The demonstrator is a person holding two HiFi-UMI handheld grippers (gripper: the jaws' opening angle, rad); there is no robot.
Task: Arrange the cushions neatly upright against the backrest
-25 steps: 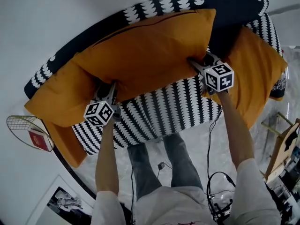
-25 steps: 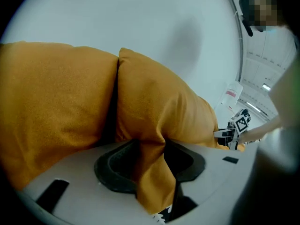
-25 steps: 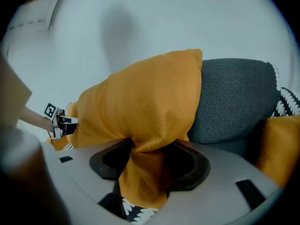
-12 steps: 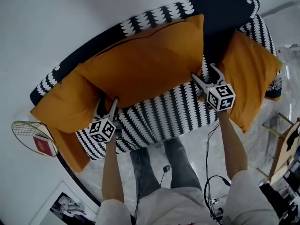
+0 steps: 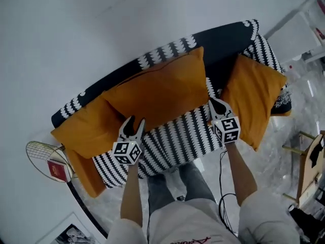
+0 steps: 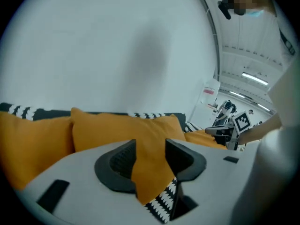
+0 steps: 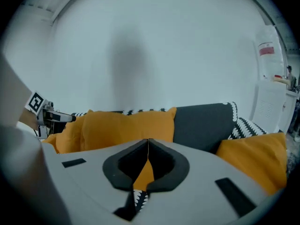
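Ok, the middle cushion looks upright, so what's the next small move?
Probably open the right gripper, whose fingers have just closed on nothing, and reach for the right cushion. It sits tilted at the sofa's right end, while the middle cushion already stands against the backrest.

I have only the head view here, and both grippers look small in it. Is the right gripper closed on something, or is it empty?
Observer: The right gripper view shows the right gripper shut, pads together, with nothing pinched.
Operator: And the left one?
Observer: The left gripper has its jaws apart, though they have just been closing. Nothing is between them; the middle cushion only shows farther behind.
Operator: Does that cushion stand upright?
Observer: Yes. In the right gripper view it leans on the backrest, with its top edge about level with the backrest's top.
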